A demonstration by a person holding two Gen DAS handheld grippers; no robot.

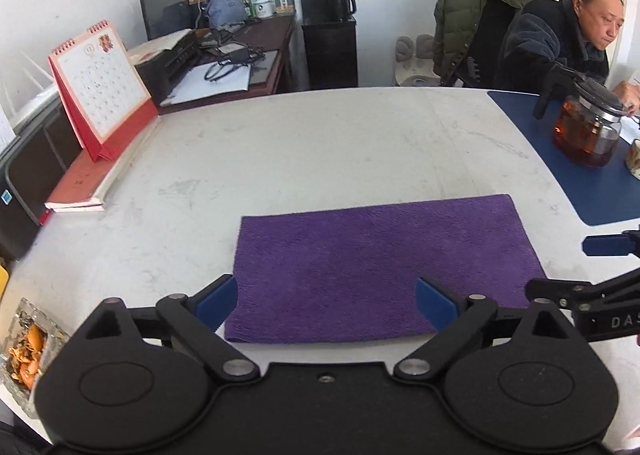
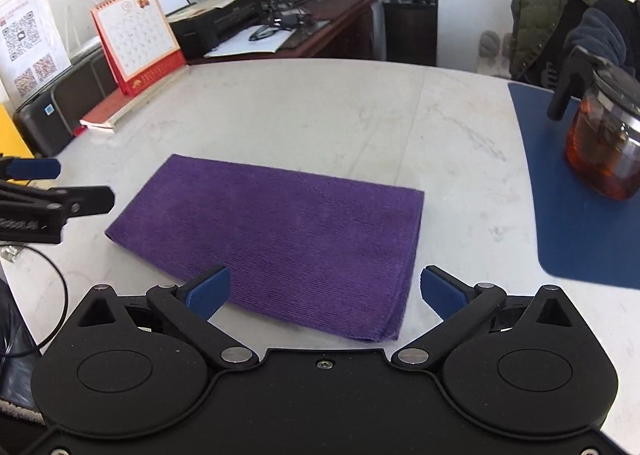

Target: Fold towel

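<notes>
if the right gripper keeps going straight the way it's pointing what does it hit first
Most likely the purple towel. The right gripper is open, angled down over the towel's near right part, with nothing between its fingers. Depth is hard to judge, so the exact landing spot is uncertain.

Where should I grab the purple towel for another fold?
Judging by its pose, take the purple towel at its short end's near corner, where the stacked layer edges show. Come from above with the open right gripper, pinching all layers.

The purple towel (image 1: 384, 267) lay flat on the white table (image 1: 320, 143), folded into a neat rectangle (its stacked layered edges showed at the near right corner in the right wrist view).
</notes>
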